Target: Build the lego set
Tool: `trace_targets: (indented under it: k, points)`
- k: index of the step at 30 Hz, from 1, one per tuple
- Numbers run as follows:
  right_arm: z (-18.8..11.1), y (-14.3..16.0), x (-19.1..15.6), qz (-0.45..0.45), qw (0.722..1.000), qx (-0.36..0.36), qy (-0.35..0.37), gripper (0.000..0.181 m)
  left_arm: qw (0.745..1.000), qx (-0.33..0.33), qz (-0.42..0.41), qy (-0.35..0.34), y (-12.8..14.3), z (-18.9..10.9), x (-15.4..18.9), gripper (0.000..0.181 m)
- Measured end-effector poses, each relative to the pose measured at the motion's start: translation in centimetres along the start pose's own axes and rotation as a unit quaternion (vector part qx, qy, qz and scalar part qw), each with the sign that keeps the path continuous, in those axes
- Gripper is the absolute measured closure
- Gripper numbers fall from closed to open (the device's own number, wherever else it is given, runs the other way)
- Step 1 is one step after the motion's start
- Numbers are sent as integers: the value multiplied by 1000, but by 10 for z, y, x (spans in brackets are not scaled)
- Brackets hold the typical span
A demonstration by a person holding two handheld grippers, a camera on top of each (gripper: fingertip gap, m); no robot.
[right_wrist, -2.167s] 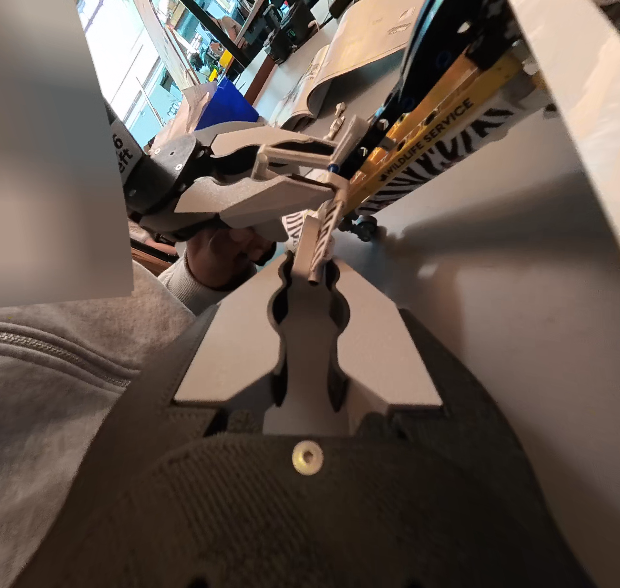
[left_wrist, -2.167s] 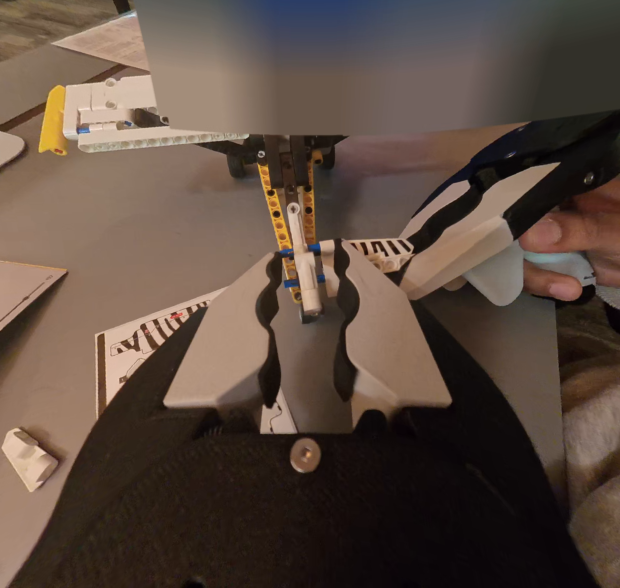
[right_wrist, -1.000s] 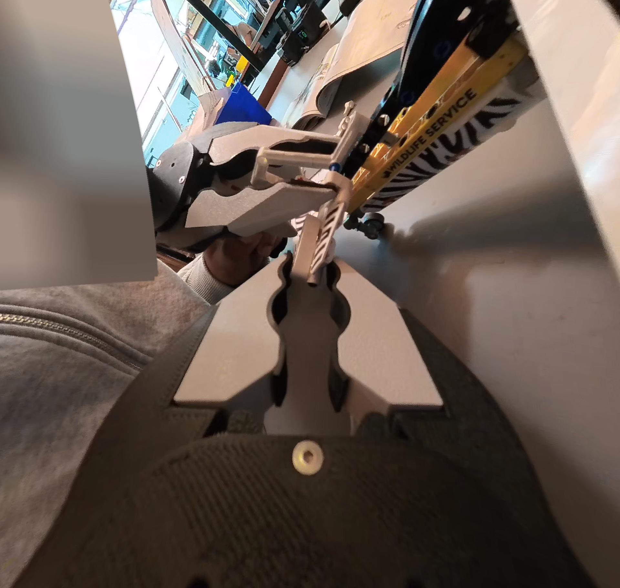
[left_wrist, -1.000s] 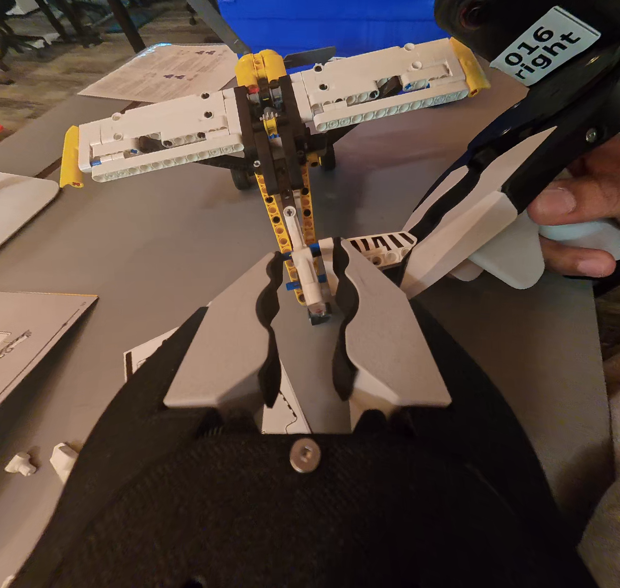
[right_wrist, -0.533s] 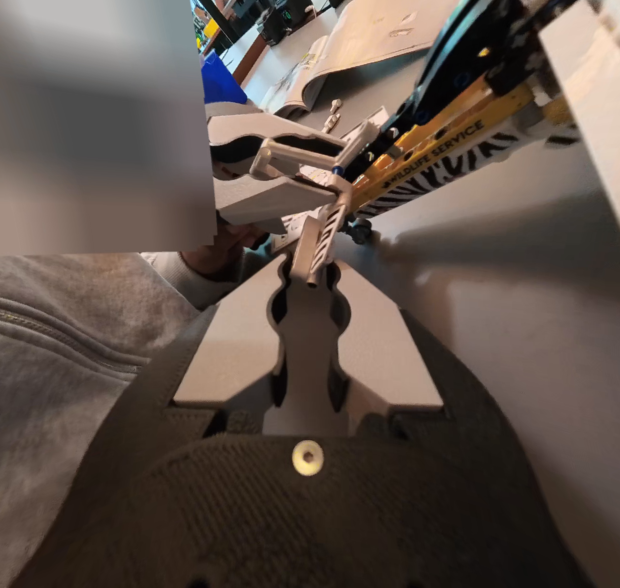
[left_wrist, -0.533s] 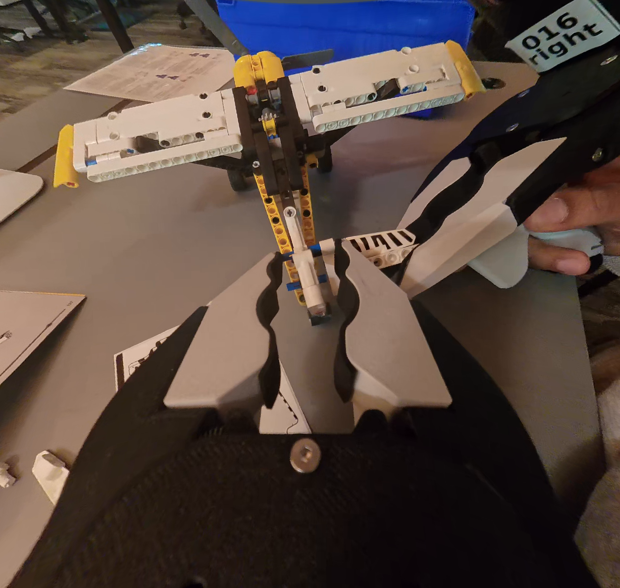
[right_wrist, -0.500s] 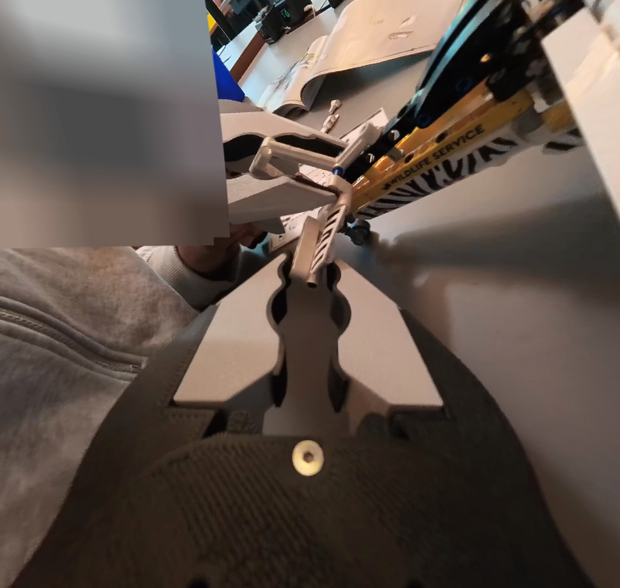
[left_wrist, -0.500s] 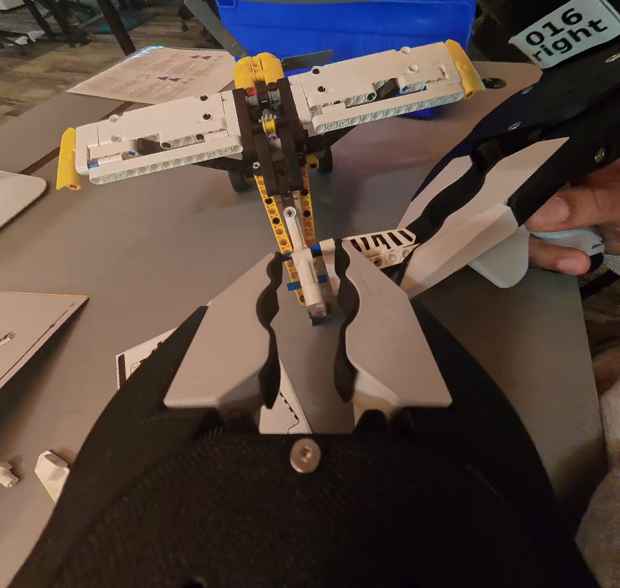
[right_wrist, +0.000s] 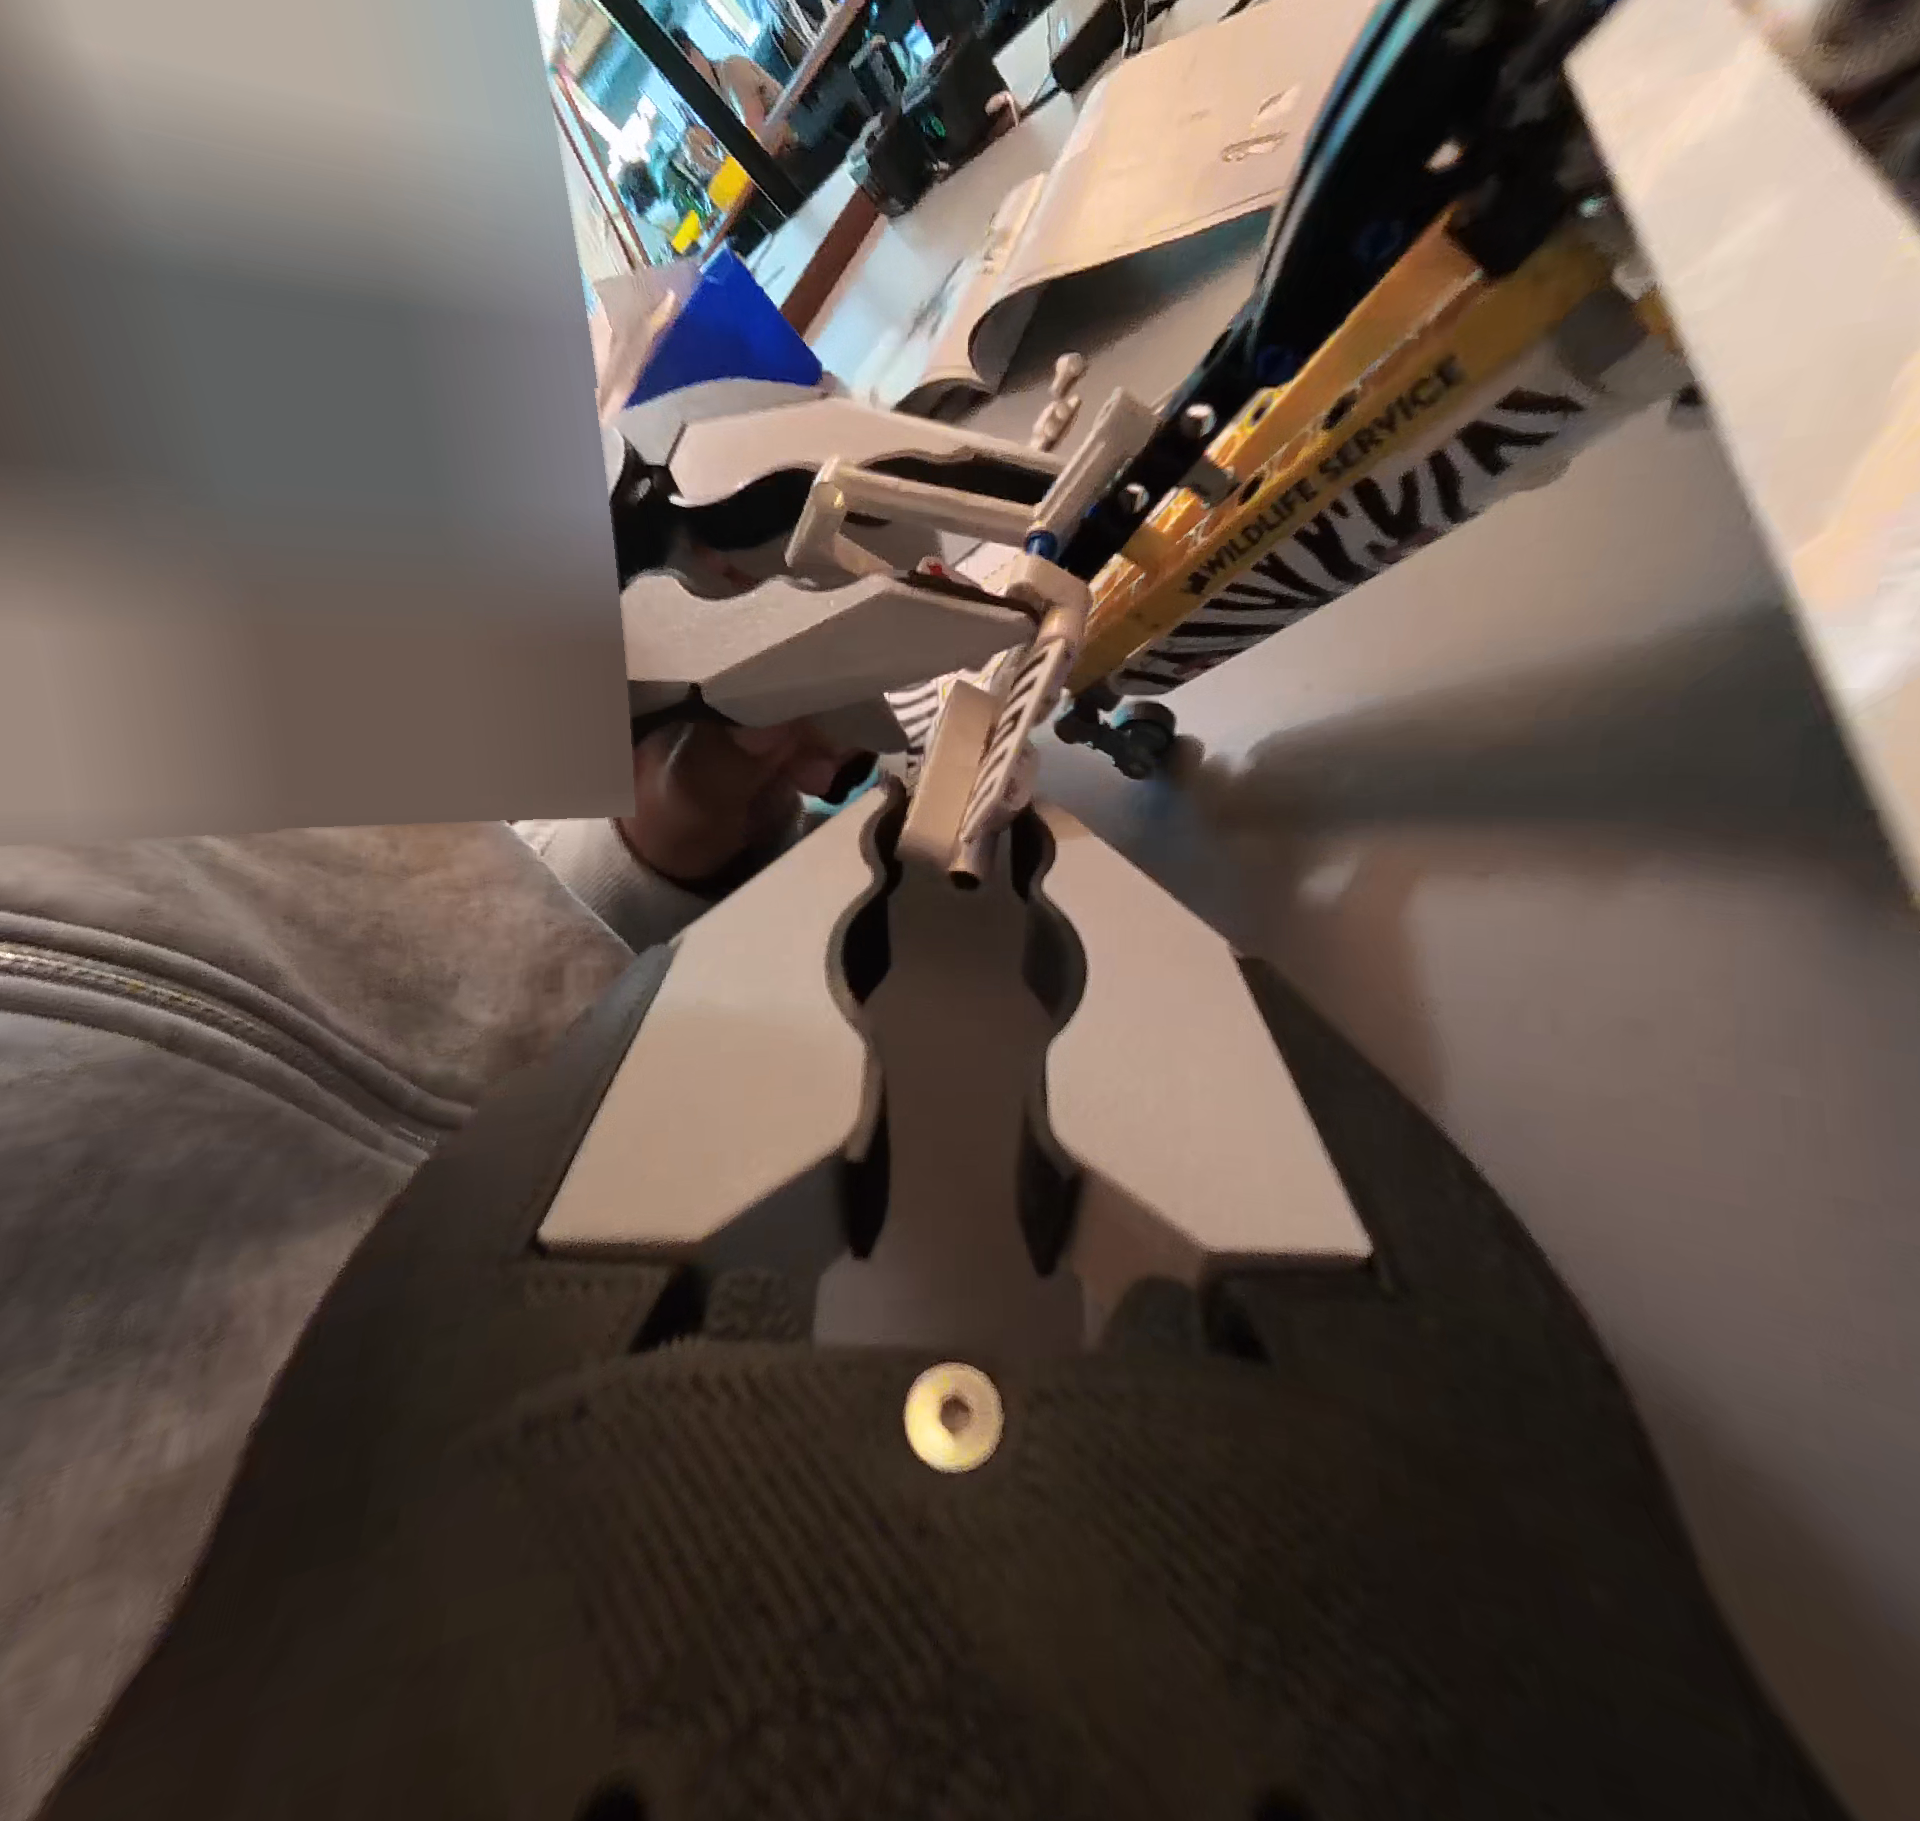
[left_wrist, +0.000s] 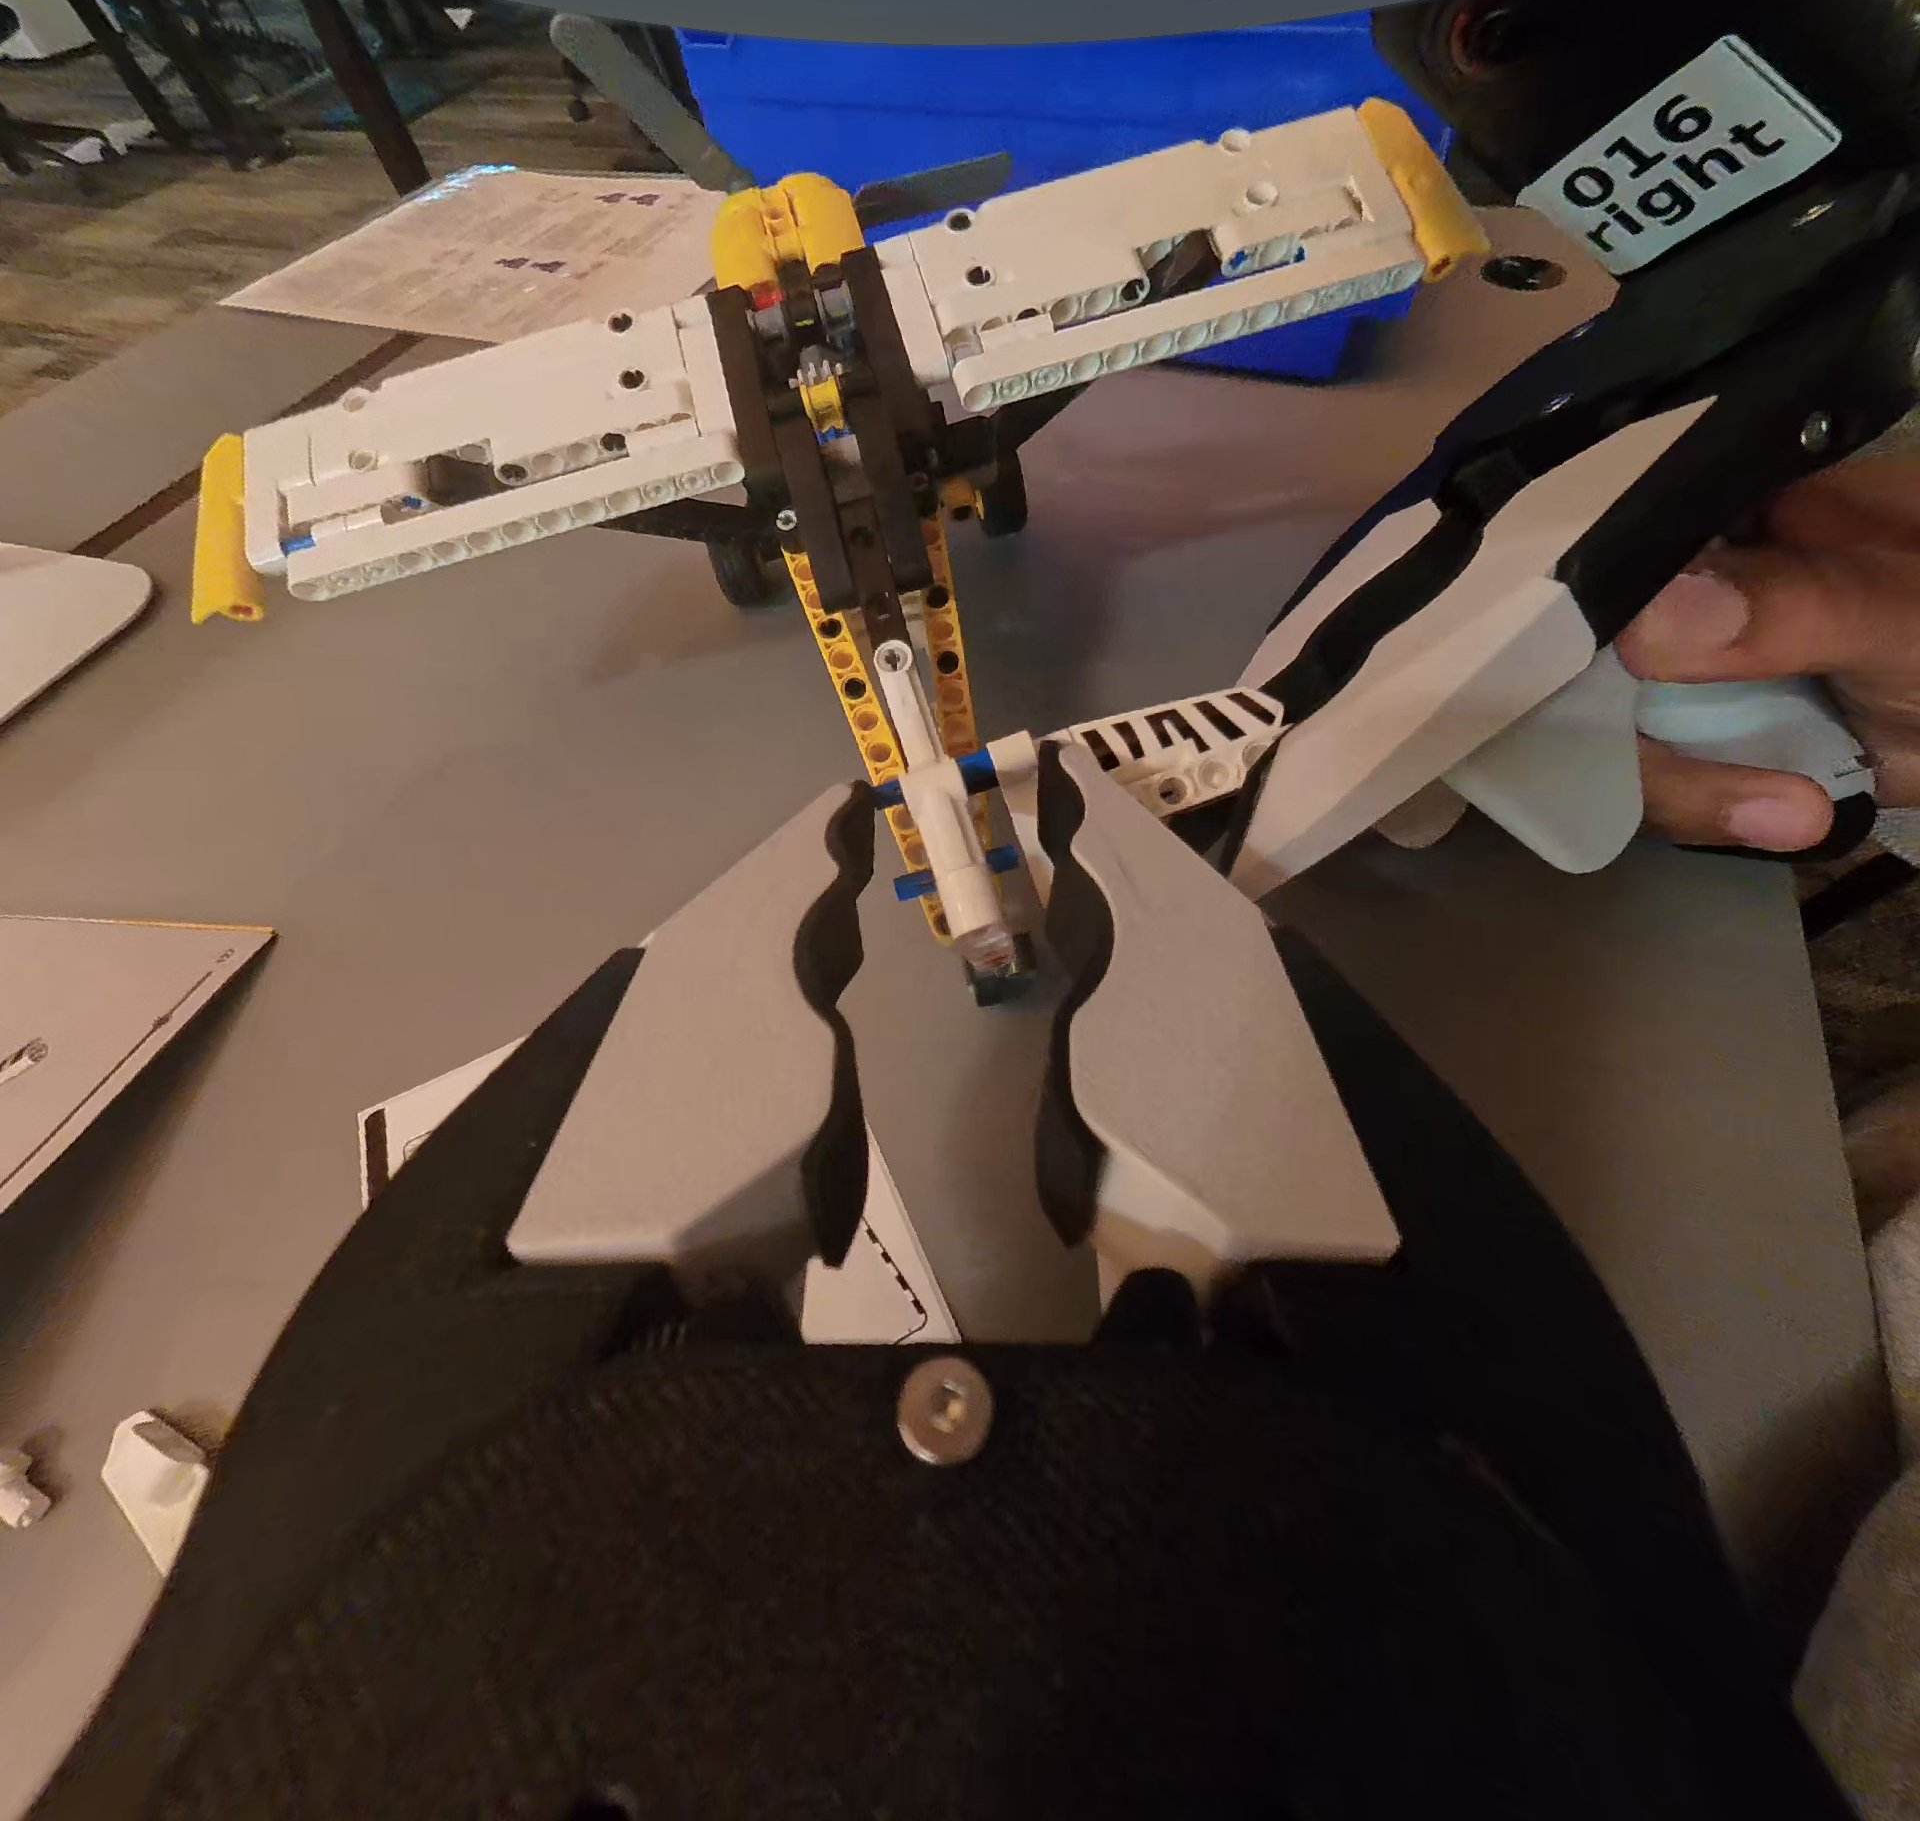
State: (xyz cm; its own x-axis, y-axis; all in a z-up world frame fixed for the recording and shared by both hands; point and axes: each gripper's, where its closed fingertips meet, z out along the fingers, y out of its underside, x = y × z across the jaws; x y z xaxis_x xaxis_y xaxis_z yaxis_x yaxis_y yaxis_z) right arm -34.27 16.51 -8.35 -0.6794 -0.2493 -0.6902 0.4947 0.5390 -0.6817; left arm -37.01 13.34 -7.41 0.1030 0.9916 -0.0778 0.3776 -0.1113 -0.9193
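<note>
**Tail fin going onto the plane**

Take the lego plane (left_wrist: 821, 400) as your landmark: it stands on the grey table (left_wrist: 436, 753), nose and white wings away from you, the yellow tail boom (left_wrist: 883, 722) running back toward your left gripper (left_wrist: 945, 836).

Left of the plane, the wing with its yellow tip hangs over bare table; nearer you on that side lie paper sheets and, at the frame's edge, a small white loose piece (left_wrist: 156, 1480).

At the tail itself, your left gripper straddles the boom's end. Its fingers stand apart on either side of the white rod (left_wrist: 940, 795) and the blue pins, and the right finger seems to touch a pin end — I cannot tell whether they truly clamp the tail or only bracket it.

Right of the tail, your right gripper (left_wrist: 1262, 784) is pinched on the zebra-striped fin panel (left_wrist: 1174, 743), holding its inner end against the boom; the right wrist view shows the panel's (right_wrist: 987, 763) edge caught between the fingertips (right_wrist: 1029, 836).

The step in hand looks like seating this fin. Next, brace the tail with the left and push the panel squarely onto the pins — a skewed push may twist the boom.
</note>
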Motion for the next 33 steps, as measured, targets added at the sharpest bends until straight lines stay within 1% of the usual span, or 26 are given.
trace_targets:
  k: [7, 16, 20, 23, 26, 30, 31, 33]
  points:
    - [1, 1, 1, 7, 1000, -5, -3, 162, 1000, -2, -5, 1, 1, 1, -1, 148]
    - [5, 5, 4, 20, 1000, -22, 0, 162, 999, -5, -33, 9, 2, 3, -1, 147]
    - [4, 4, 6, 28, 999, -18, 2, 163, 999, -13, -47, 0, 6, 0, -6, 132]
    - [4, 3, 7, 32, 999, -14, 2, 163, 997, -15, -73, 20, 10, -4, -5, 127]
    - [4, 3, 7, 31, 999, -15, 5, 163, 992, -31, -109, 60, 16, -5, -2, 126]
    - [5, 4, 8, 31, 999, -16, 12, 163, 979, -56, -153, 120, 22, -1, 8, 131]
    - [5, 3, 9, 31, 999, -15, 15, 161, 977, -63, -159, 128, 24, 0, 10, 134]
    - [4, 2, 10, 30, 999, -9, 20, 148, 976, -71, -160, 131, 26, 2, 11, 138]
